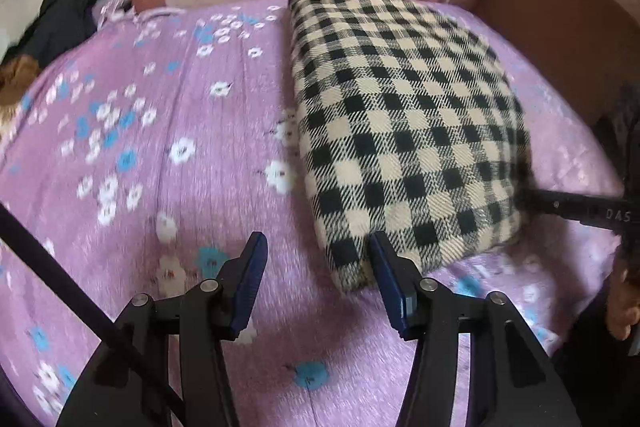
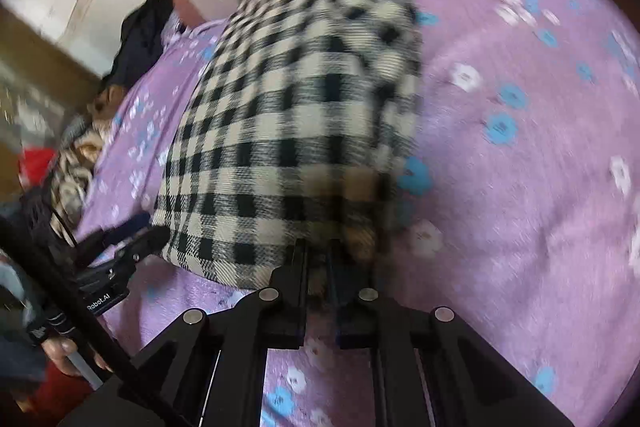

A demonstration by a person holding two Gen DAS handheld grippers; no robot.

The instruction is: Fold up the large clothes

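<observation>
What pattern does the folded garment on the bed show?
The folded garment is a black-and-cream check, clearest in the left wrist view.

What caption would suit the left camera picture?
Open left gripper beside a folded checked garment on a purple floral bedspread.

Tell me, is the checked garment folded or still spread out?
Folded. The black-and-cream checked garment lies as a compact thick rectangle on the purple floral bedspread, with the right gripper shut on its near edge.

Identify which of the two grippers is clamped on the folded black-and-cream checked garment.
The right gripper: its jaws are shut on the near edge of the folded black-and-cream checked garment. The left gripper stands open, one finger merely beside the garment's corner.
</observation>
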